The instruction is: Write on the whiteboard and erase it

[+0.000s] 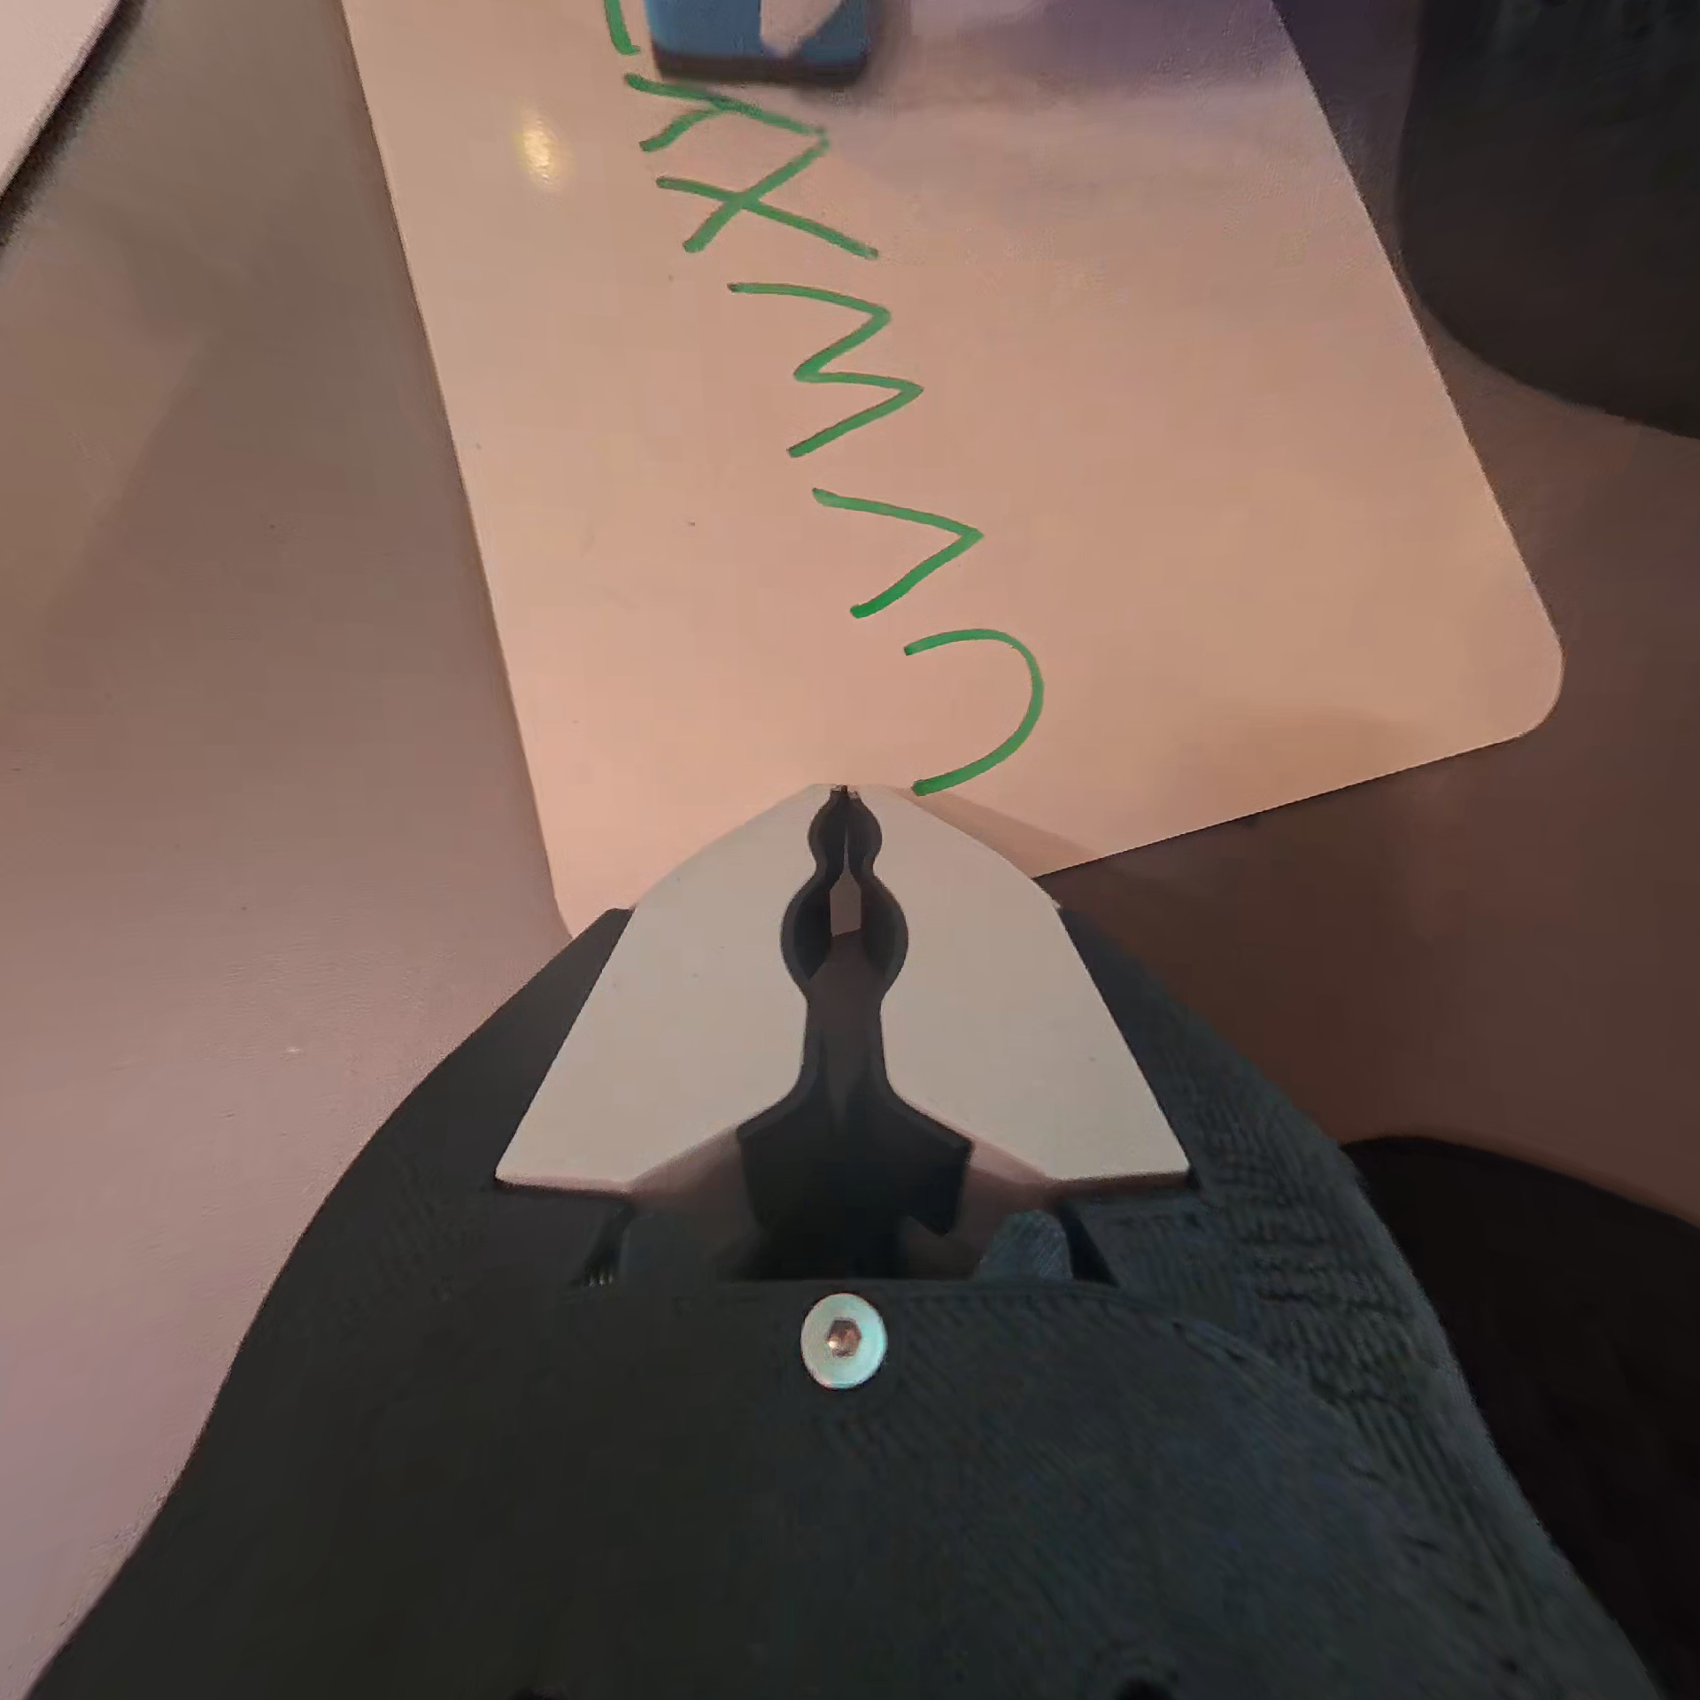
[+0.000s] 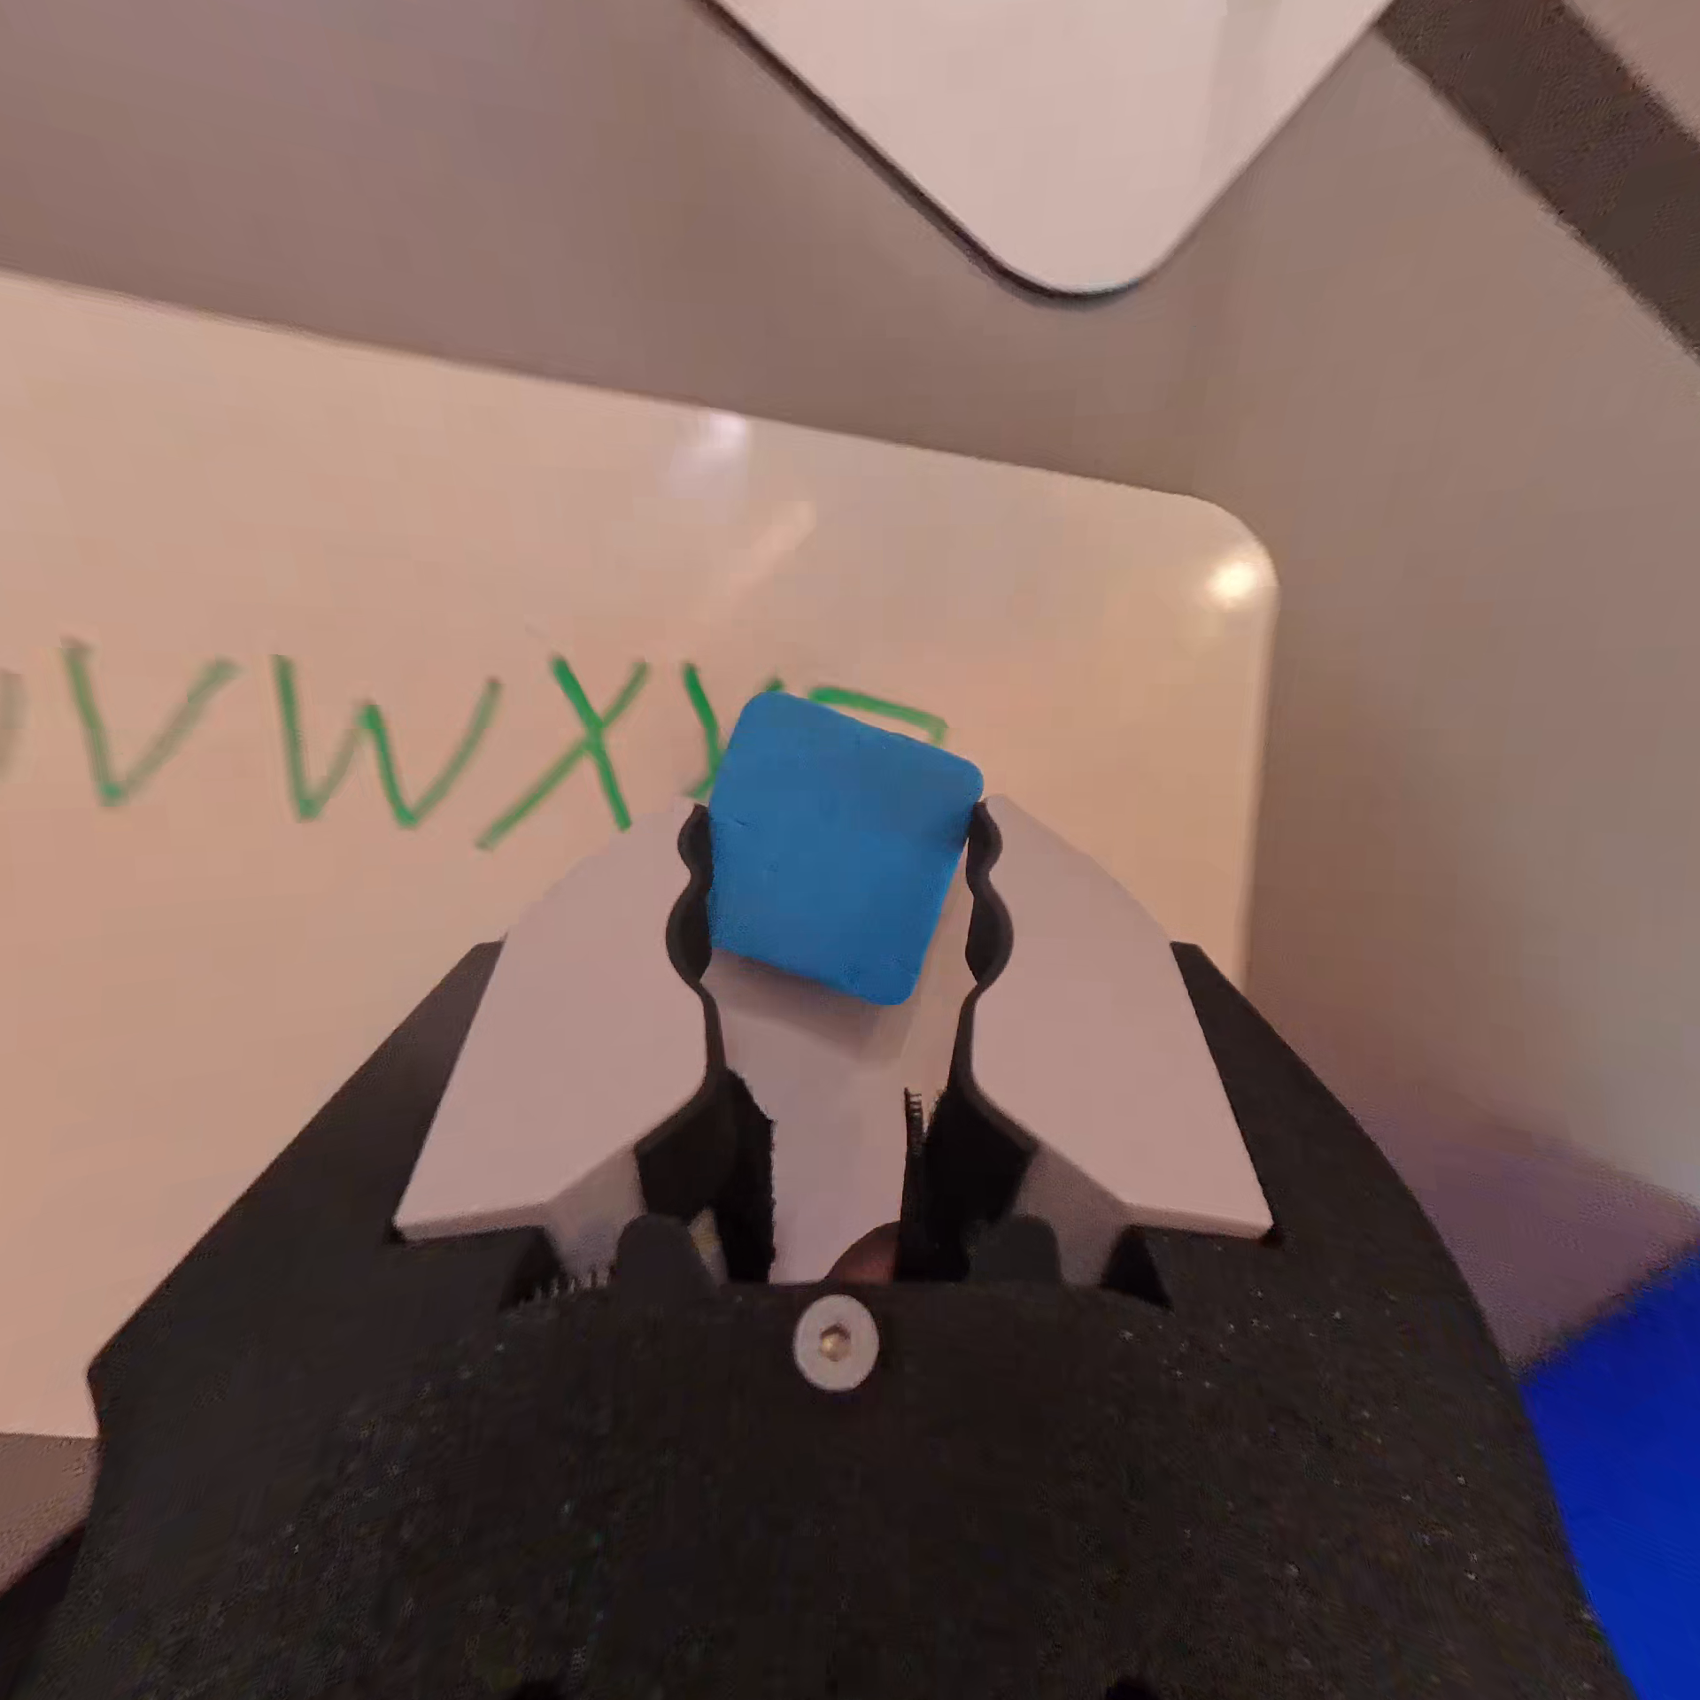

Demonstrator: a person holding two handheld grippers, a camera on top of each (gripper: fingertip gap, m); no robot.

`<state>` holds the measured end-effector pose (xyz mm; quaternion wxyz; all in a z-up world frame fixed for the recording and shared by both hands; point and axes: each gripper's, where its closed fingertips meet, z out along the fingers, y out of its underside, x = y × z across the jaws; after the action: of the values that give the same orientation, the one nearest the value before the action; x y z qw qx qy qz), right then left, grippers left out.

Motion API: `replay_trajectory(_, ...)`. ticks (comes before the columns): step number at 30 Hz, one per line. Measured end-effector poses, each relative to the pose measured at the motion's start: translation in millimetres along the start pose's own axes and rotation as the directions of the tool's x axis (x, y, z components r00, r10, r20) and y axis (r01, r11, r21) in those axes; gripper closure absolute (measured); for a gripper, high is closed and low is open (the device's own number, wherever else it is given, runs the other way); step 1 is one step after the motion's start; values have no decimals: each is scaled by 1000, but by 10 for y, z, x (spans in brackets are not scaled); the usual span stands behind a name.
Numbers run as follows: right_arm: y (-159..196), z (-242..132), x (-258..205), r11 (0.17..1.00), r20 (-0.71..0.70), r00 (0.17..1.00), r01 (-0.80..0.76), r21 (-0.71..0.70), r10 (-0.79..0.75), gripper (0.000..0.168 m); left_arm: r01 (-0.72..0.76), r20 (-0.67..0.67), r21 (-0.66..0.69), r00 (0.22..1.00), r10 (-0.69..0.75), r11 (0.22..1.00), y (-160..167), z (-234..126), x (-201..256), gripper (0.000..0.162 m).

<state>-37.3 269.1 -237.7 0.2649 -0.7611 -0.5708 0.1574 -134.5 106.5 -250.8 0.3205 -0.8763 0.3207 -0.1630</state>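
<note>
Whiteboard point(image 2: 276, 515) flat, blue eraser point(image 2: 832, 846) square-on in right claw point(image 2: 837, 819)

A smooth grey-beige tabletop point(image 1: 230, 644) lies under warm light, a white rounded-corner panel point(image 2: 1058, 120) at its far side.

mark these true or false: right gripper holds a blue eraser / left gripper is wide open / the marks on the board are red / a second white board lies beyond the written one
1. The right gripper holds a blue eraser: true.
2. The left gripper is wide open: false, its fingers are closed together, empty.
3. The marks on the whiteboard are red: false, they are green.
4. A second white board lies beyond the written one: true, seen in the right wrist view.
</note>
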Motion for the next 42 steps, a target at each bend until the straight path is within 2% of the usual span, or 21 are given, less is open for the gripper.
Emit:
replay_trajectory(4, -225, 66, -1341, 980, 217, 956, 187, 70, -198, 115, 6, 58, -7, 998, -6, 1000, 17, -26, -116, 161)
replay_trajectory(6, -201, 10, -1710, 952, 245, 920, 294, 86, -307, 115, 12, 48, -2, 999, -12, 1000, 19, -28, -116, 161)
replay_trajectory(8, -166, 22, -1391, 974, 247, 942, 216, 74, -228, 115, 0, 52, -3, 999, 0, 1000, 20, -28, -114, 161)
replay_trajectory(11, -7, 17, -30, 1000, -2, 1000, -20, 6, 21, 115, 11, 24, 3, 1000, -11, 1000, 33, -36, -90, 160)
replay_trajectory(13, -2, 39, 195, 995, -11, 995, -97, 17, 98, 115, 27, 8, 15, 1000, -27, 1000, 32, -36, -91, 160)
replay_trajectory(14, -80, 74, 3, 998, 6, 999, -49, 28, 49, 115, 28, 12, 14, 1000, -28, 1000, 32, -37, -99, 160)
replay_trajectory(16, -276, 145, -889, 994, 162, 982, 92, 63, -101, 115, 17, 58, 4, 998, -17, 1000, 34, -45, -159, 161)
replay_trajectory(18, -351, 120, -1748, 956, 271, 917, 270, 115, -292, 115, 12, 97, -15, 995, -10, 1000, 57, -73, -217, 161)
replay_trajectory(19, -348, 102, -1863, 940, 271, 901, 320, 115, -339, 115, 6, 105, -19, 995, -4, 1000, 67, -82, -227, 161)
replay_trajectory(21, -330, 129, -1501, 966, 261, 931, 241, 92, -257, 115, 0, 107, -20, 994, 2, 1000, 70, -83, -226, 161)
replay_trajectory(23, -239, 149, -533, 996, 104, 991, 86, 39, -89, 115, 2, 98, -15, 995, 0, 1000, 67, -81, -218, 160)
replay_trajectory(25, -49, 93, 400, 994, -41, 993, -109, 14, 109, 115, 7, 92, -10, 996, -6, 1000, 68, -82, -217, 160)
replay_trajectory(27, 7, 77, 637, 983, -51, 982, -181, 31, 183, 115, -1, 101, -16, 995, 3, 1000, 68, -80, -214, 160)
replay_trajectory(28, -36, 91, 487, 990, -48, 990, -135, 29, 136, 115, 0, 99, -15, 995, 2, 1000, 65, -77, -206, 161)
replay_trajectory(30, -247, 176, -343, 998, 105, 995, -4, 61, -2, 115, 8, 88, -8, 996, -7, 1000, 61, -74, -202, 161)
replay_trajectory(32, -390, 187, -1376, 977, 250, 948, 171, 126, -198, 115, 20, 77, 0, 997, -20, 1000, 62, -74, -201, 161)
replay_trajectory(34, -395, 144, -1883, 943, 291, 898, 295, 156, -329, 115, 10, 85, -3, 996, -9, 1000, 62, -74, -201, 161)
replay_trajectory(36, -370, 162, -1511, 970, 272, 935, 194, 146, -228, 115, 2, 91, -6, 996, -2, 1000, 63, -74, -202, 161)
replay_trajectory(38, -198, 130, -522, 996, 103, 994, 28, 90, -37, 115, 7, 90, -2, 996, -7, 1000, 65, -76, -202, 161)
replay_trajectory(40, 122, -23, 334, 985, -50, 984, -166, 54, 168, 115, 5, 96, -5, 995, -4, 1000, 66, -75, -201, 161)
replay_trajectory(42, 268, -119, 464, 976, -94, 972, -211, 60, 216, 115, 4, 98, -5, 995, -3, 1000, 66, -75, -201, 161)
